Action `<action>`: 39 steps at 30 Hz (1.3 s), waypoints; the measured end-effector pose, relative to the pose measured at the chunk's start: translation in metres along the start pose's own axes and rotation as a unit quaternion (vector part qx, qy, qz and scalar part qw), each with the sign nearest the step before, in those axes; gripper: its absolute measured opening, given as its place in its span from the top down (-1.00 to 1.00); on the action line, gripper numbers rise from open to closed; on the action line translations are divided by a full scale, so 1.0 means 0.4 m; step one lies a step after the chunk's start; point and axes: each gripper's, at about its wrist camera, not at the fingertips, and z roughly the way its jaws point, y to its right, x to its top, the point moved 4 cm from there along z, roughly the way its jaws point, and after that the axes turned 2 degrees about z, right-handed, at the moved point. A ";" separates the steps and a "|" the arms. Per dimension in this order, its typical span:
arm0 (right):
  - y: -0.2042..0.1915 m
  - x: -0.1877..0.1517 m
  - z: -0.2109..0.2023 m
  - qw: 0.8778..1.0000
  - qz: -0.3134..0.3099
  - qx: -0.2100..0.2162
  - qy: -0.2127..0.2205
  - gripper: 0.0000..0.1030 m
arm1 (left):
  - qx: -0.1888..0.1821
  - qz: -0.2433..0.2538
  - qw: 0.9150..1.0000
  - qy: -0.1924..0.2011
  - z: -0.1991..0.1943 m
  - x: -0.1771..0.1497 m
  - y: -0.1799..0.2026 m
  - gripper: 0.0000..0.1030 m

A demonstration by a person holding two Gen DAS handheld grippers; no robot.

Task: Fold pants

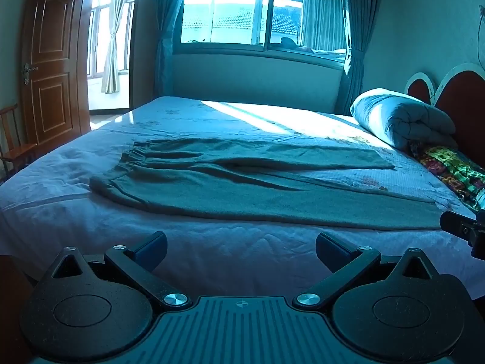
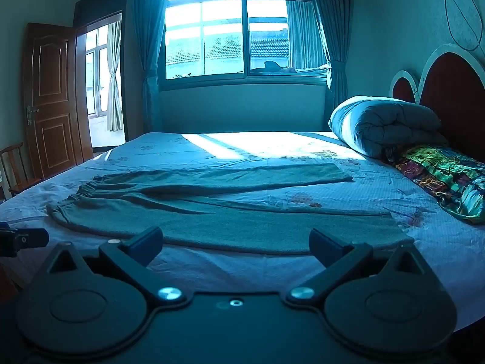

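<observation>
Grey-green pants (image 1: 230, 182) lie flat on the bed, waistband at the left, both legs stretched to the right. They also show in the right wrist view (image 2: 212, 212). My left gripper (image 1: 241, 250) is open and empty, above the bed's near edge, short of the near trouser leg. My right gripper (image 2: 236, 247) is open and empty, its fingertips at the near leg's front edge. The right gripper's tip shows at the right edge of the left wrist view (image 1: 463, 232). The left gripper's tip shows at the left edge of the right wrist view (image 2: 21, 239).
The bed (image 1: 212, 115) has a light floral sheet. A rolled quilt (image 2: 385, 127) and a colourful pillow (image 2: 445, 179) lie by the red headboard (image 2: 448, 91) at the right. A wooden door (image 1: 51, 69) and chair (image 1: 15, 145) stand at the left, a window (image 2: 224, 36) behind.
</observation>
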 end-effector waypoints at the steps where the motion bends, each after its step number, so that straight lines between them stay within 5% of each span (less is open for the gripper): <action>1: 0.000 0.000 0.000 1.000 0.000 0.000 0.000 -0.89 | 0.000 0.001 1.000 0.000 0.001 0.000 -0.001 -1.00; 39: 0.000 -0.003 0.007 1.000 -0.001 0.000 -0.001 -0.89 | 0.001 0.002 1.000 -0.004 0.005 0.002 -0.002 -1.00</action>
